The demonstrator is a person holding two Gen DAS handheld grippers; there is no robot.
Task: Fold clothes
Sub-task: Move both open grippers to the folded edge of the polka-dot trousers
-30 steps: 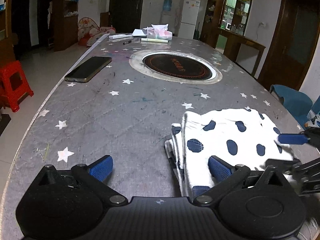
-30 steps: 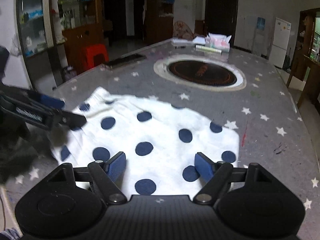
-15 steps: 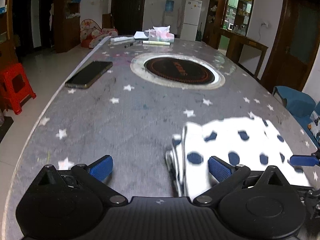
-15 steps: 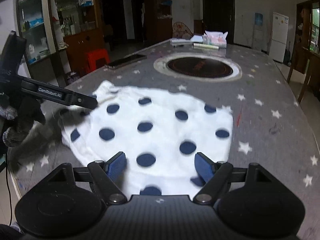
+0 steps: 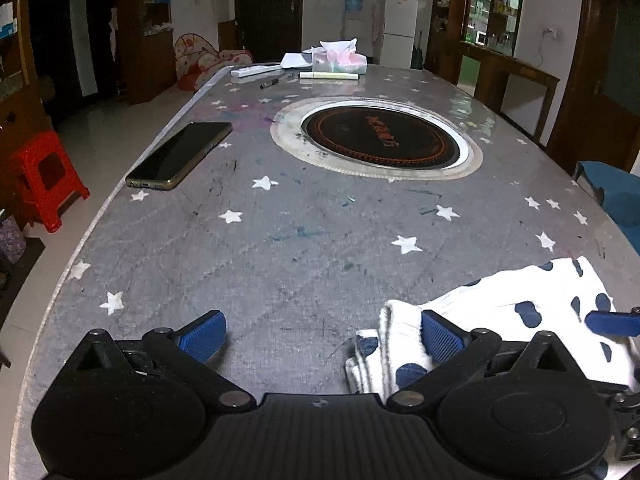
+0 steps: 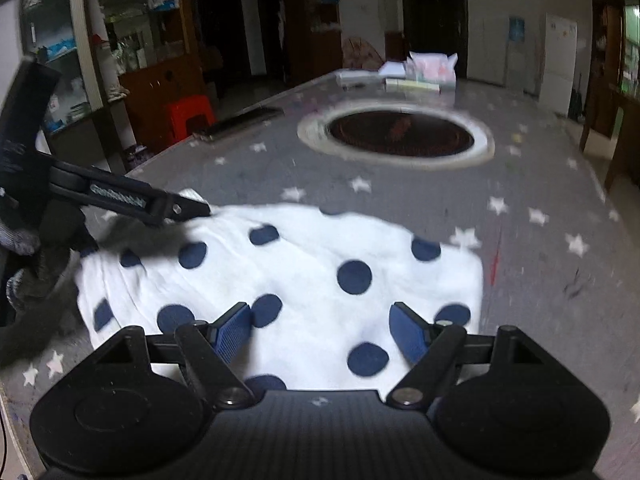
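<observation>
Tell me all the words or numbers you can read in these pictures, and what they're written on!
None can be read for sure.
Orange characters on the round cooktop: too small and tilted to read.
White lettering on the left gripper arm: too blurred.
Print on the tissue pack: too small.
Boxes on the shelves: too blurred.

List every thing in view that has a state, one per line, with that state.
Left gripper: open, holding nothing.
Right gripper: open, over the cloth.
Spotted cloth: folded, flat on the table.
Phone: screen dark, lying flat.
Tissue pack: open, tissue sticking out.
</observation>
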